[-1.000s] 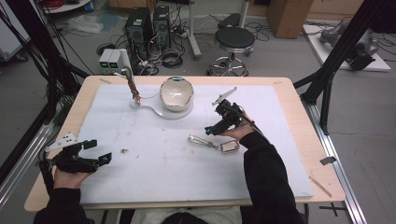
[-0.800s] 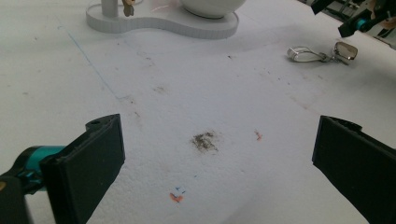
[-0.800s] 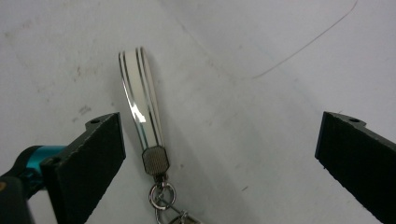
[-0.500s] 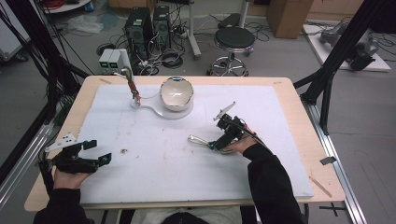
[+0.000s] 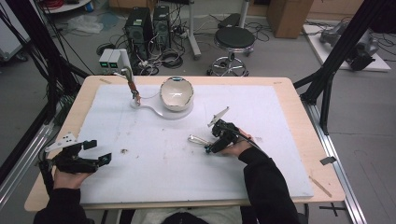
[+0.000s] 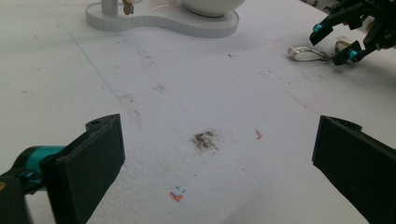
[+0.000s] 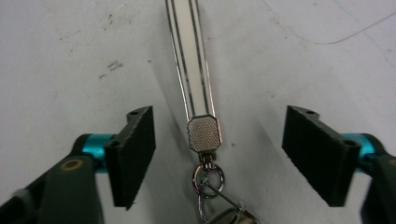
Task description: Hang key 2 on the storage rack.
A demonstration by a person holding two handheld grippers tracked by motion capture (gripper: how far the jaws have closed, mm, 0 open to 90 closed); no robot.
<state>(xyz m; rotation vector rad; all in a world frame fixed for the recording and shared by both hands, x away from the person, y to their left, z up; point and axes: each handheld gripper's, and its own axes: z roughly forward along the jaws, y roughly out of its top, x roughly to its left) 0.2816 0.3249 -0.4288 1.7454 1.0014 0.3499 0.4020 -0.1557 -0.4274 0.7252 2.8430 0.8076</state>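
Note:
A keychain lies flat on the white table mat: a pale striped strap (image 7: 191,70), a checkered metal clasp (image 7: 203,134) and a key ring (image 7: 208,176). My right gripper (image 7: 219,119) hangs low over it with one jaw on each side of the clasp. Its jaws have just been closing, but the pads stand clear of the clasp, so it is open. From above, the keychain (image 5: 195,138) lies just left of the right gripper (image 5: 209,138). My left gripper (image 5: 100,150) rests near the table's left front, wide open and with nothing between its jaws (image 6: 219,130).
A white stand (image 5: 154,111) at the back centre carries a white bowl (image 5: 176,93) and a short post with a clip (image 5: 133,88). A dark smudge (image 6: 204,140) marks the mat ahead of the left gripper. The wooden table edge (image 5: 299,107) borders the mat.
The right gripper has come down and forward onto the keychain's ring end, and its jaws have narrowed around the clasp. The left gripper has stayed put.

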